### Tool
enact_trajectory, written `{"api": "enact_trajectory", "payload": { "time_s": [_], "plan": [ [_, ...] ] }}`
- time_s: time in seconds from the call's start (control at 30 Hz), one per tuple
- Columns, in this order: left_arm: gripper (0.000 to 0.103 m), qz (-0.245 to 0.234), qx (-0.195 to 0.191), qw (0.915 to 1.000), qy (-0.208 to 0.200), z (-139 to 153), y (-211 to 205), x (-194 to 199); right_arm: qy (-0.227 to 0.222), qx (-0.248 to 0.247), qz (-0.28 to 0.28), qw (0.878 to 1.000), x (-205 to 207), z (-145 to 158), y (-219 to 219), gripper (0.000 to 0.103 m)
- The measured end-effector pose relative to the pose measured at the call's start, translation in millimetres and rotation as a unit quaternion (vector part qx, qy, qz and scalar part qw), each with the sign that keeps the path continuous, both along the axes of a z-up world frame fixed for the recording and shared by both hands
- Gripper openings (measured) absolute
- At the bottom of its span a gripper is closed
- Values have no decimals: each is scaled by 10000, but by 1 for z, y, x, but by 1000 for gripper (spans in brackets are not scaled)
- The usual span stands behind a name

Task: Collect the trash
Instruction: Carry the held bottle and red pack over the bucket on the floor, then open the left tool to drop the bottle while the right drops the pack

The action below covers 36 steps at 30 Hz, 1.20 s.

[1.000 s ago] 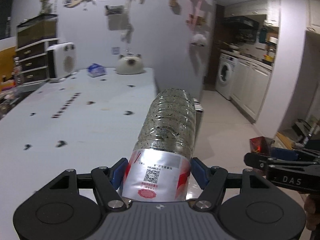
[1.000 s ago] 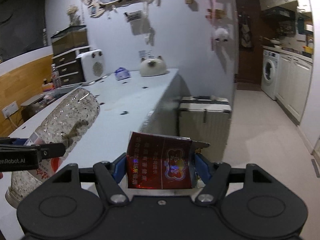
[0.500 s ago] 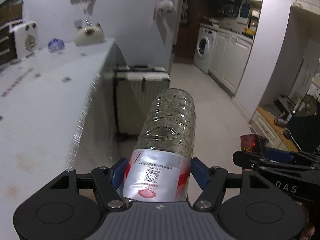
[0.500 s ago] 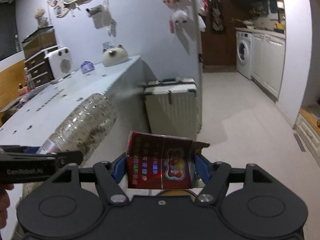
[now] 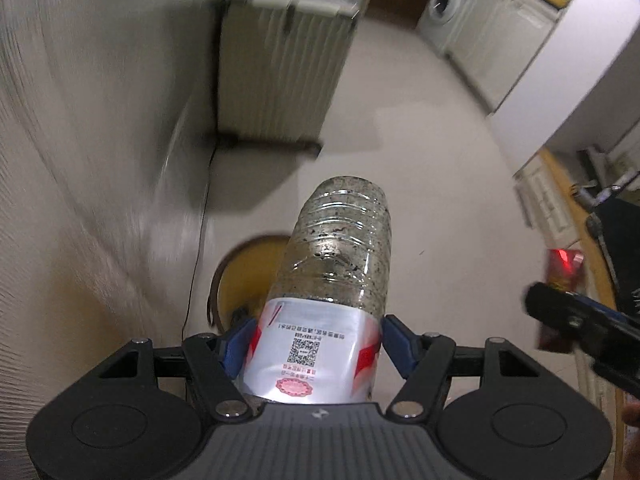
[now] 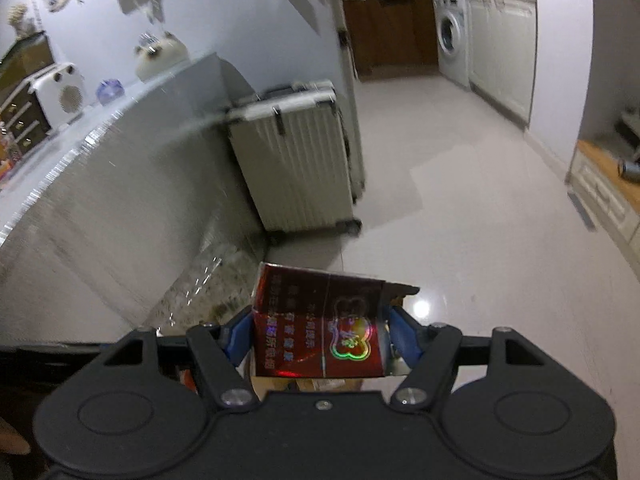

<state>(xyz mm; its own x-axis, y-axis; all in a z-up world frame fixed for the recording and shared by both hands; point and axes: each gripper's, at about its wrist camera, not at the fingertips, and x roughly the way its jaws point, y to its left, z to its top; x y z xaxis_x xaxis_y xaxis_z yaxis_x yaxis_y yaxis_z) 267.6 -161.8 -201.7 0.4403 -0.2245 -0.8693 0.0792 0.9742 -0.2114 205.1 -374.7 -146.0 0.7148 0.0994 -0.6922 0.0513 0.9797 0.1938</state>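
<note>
My left gripper (image 5: 316,344) is shut on a clear plastic bottle (image 5: 336,264) with a silver and red label; the bottle sticks out forward and down. Below it on the floor lies a round yellow bin opening (image 5: 248,276), partly hidden by the bottle. My right gripper (image 6: 322,340) is shut on a dark red carton (image 6: 320,320) with an open flap. The right gripper and its red carton (image 5: 562,272) show at the right edge of the left wrist view. The bottle (image 6: 200,292) appears blurred to the left in the right wrist view.
A ribbed pale suitcase (image 6: 296,160) stands on the floor against the end of the white table (image 6: 80,152). A washing machine (image 6: 452,36) and white cabinets line the far right. A thin cable (image 5: 196,248) runs down beside the table side.
Both grippers have dropped from table height and tipped toward the floor. The table top has left the left wrist view, and the yellow bin has come into sight under the bottle.
</note>
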Motion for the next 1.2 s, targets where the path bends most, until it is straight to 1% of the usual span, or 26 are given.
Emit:
{"api": "enact_trajectory", "payload": {
  "time_s": [0.13, 0.27, 0.4, 0.5, 0.6, 0.67, 0.7, 0.73, 0.77, 0.9, 1.03, 1.1, 1.17, 1.2],
  "plan": [
    [69, 192, 19, 9992, 336, -46, 5, 26, 389, 95, -52, 9992, 17, -43, -11, 71],
    [69, 156, 214, 9979, 583, -93, 3, 58, 665, 80, 57, 9977, 37, -85, -12, 71],
    [69, 195, 184, 9965, 787, -133, -1, 83, 964, 5, 121, 9953, 59, -126, -8, 71],
    [69, 199, 94, 9964, 815, -160, -2, 100, 1113, 26, 137, 9937, 74, -149, -5, 71],
    [70, 194, -22, 9970, 750, -180, -1, 118, 1227, 70, 146, 9923, 90, -170, -1, 71],
    [71, 306, -65, 9970, 701, -193, 2, 129, 1290, 104, 150, 9915, 99, -183, 1, 71],
    [76, 364, -44, 9968, 708, -200, 3, 133, 1324, 119, 148, 9910, 103, -189, 3, 71],
    [87, 408, 6, 9964, 745, -205, 4, 137, 1356, 133, 147, 9906, 105, -193, 4, 71],
    [91, 448, 41, 9961, 763, -208, 6, 139, 1388, 143, 152, 9901, 107, -198, 5, 71],
    [95, 509, 161, 9958, 750, -212, 18, 135, 1492, 171, 213, 9884, 117, -213, 11, 71],
    [95, 606, 324, 9943, 813, -212, 34, 123, 1589, 251, 231, 9867, 133, -227, 17, 71],
    [95, 625, 468, 9934, 842, -213, 41, 116, 1593, 280, 250, 9865, 142, -232, 21, 72],
    [95, 638, 596, 9922, 891, -214, 46, 108, 1590, 319, 319, 9862, 148, -235, 26, 73],
    [95, 656, 634, 9915, 925, -215, 49, 106, 1571, 326, 337, 9865, 149, -236, 28, 76]
  ]
}}
